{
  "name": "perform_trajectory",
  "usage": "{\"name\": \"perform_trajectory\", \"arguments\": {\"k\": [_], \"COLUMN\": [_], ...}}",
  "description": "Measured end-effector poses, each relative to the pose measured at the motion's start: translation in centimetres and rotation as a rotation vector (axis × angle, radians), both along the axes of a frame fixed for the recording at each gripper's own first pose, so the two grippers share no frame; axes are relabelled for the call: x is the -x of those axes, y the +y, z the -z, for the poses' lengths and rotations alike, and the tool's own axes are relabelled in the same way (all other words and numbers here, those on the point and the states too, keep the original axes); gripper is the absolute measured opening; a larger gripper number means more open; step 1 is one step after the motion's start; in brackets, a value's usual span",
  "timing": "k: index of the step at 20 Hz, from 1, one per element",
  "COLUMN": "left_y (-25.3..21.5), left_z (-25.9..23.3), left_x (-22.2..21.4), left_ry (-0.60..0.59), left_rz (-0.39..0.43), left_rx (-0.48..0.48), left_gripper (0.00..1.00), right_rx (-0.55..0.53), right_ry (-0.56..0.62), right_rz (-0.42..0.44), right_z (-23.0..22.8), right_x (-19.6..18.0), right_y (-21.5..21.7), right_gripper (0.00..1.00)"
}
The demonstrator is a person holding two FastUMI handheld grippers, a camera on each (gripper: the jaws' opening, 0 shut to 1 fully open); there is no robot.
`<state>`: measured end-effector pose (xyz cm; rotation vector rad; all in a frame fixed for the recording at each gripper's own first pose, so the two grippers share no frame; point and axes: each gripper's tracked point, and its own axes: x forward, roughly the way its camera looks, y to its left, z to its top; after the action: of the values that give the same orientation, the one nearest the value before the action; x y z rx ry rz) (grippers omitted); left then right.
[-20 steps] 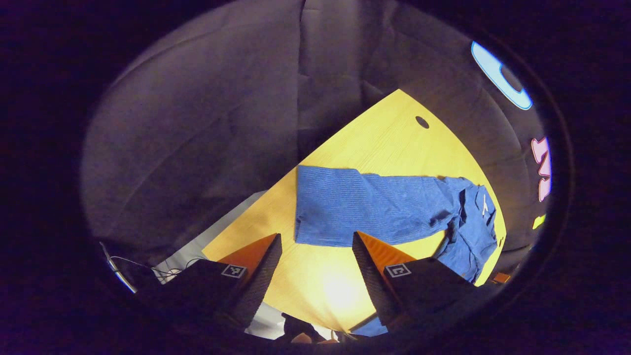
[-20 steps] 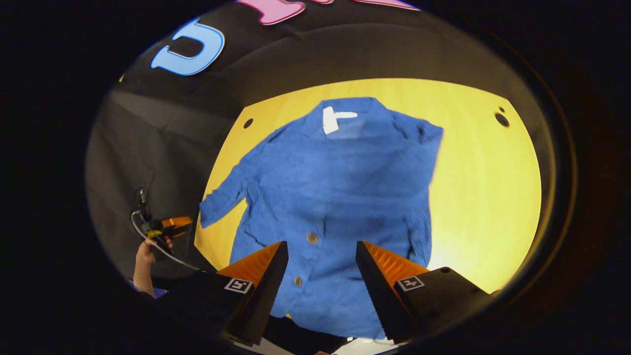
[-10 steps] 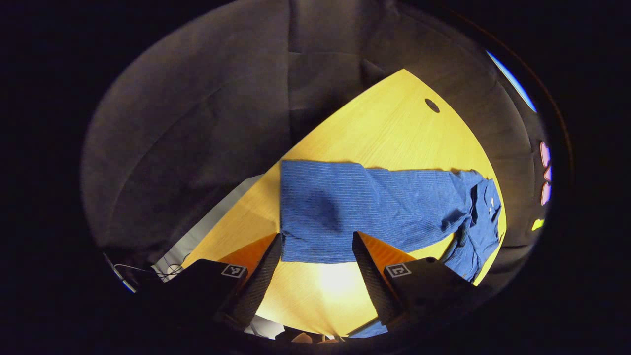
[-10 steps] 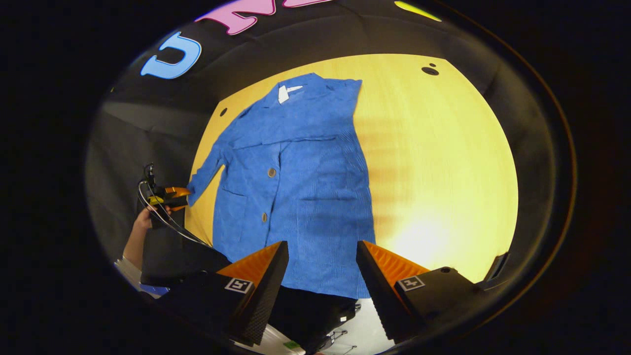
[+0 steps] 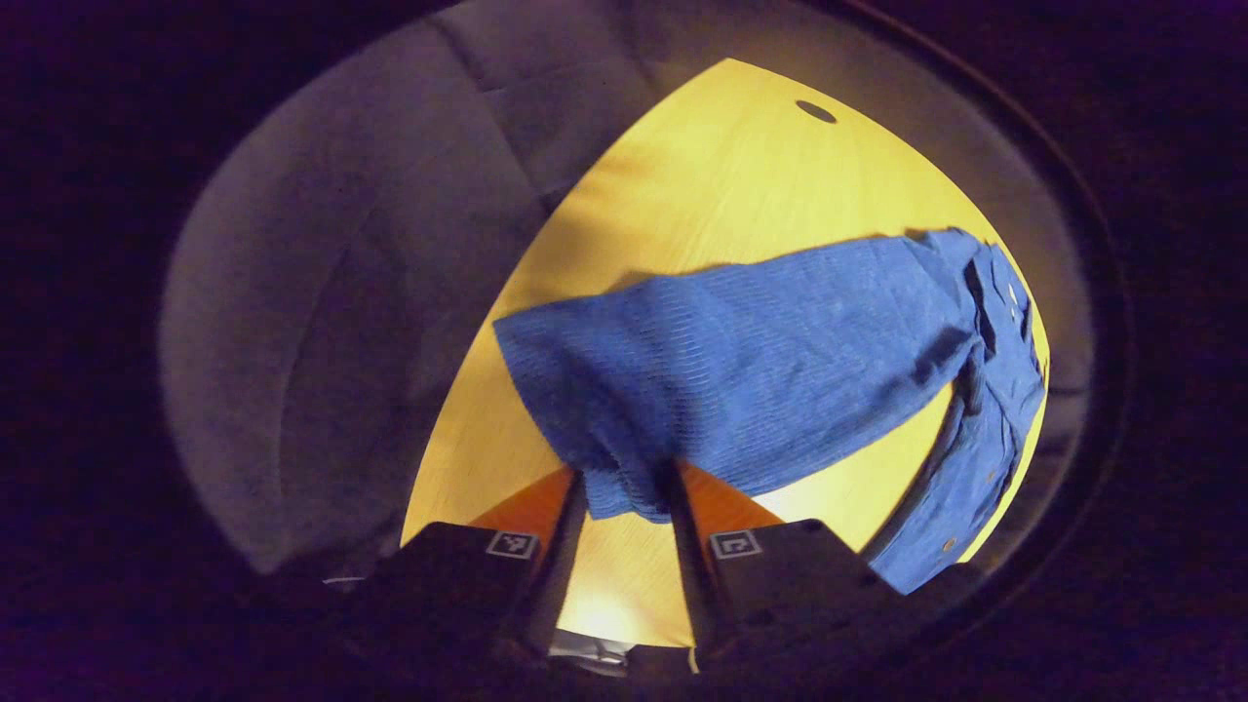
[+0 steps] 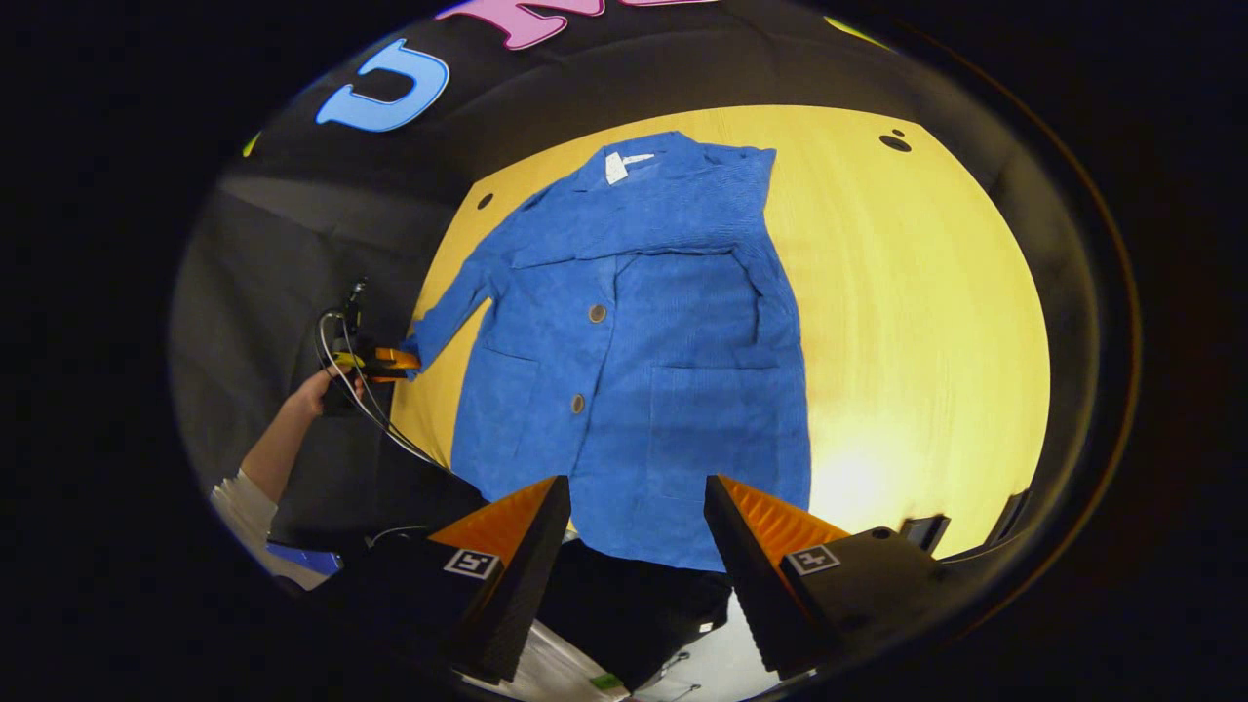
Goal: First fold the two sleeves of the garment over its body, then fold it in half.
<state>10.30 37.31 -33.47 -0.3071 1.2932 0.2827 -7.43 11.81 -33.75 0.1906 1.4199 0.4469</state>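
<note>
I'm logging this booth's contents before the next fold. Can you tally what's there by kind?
Garment: 1, the blue jacket, its sleeve pinched in the left tongs
Tongs: 2, the left tongs and the right tongs, open above the jacket's hem
Table: 1, the yellow table
Total: 4

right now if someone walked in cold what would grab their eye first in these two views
The bright blue jacket spread front-up on the yellow table, with one sleeve folded over its body on the right side of the right gripper view. Next, the left gripper closing on the cuff of the other sleeve at the table's left edge. The right gripper hangs open above the hem.
</note>
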Motion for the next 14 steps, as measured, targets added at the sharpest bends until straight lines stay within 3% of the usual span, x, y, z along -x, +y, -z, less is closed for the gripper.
{"name": "perform_trajectory", "arguments": {"k": [3, 4, 5, 7, 12, 14], "left_y": [-0.2, -0.2, 0.0, -0.2, -1.6, -3.6], "left_z": [-0.3, -0.4, -0.5, -0.9, -4.5, -7.5], "left_x": [-0.6, -0.9, -0.8, -0.7, -1.4, -2.5], "left_ry": [-0.014, -0.045, -0.066, -0.098, -0.173, -0.242], "left_rz": [0.038, 0.034, 0.016, -0.015, 0.051, 0.049], "left_rx": [0.015, 0.023, 0.037, 0.066, -0.008, 0.020], "left_gripper": [0.11, 0.11, 0.00, 0.01, 0.01, 0.01], "right_rx": [0.008, 0.018, 0.019, 0.012, -0.008, -0.026], "right_ry": [-0.017, -0.020, -0.015, -0.010, -0.011, -0.006], "right_rz": [0.006, 0.010, 0.018, 0.042, 0.041, 0.044], "right_z": [-0.1, 0.0, 0.1, 0.0, 0.1, 0.1], "right_x": [0.0, -0.1, -0.1, -0.1, -0.9, -1.4], "right_y": [-0.6, -1.1, -1.4, -1.7, -1.8, -1.5], "right_gripper": [0.90, 0.90, 0.90, 0.90, 0.90, 0.90]}}
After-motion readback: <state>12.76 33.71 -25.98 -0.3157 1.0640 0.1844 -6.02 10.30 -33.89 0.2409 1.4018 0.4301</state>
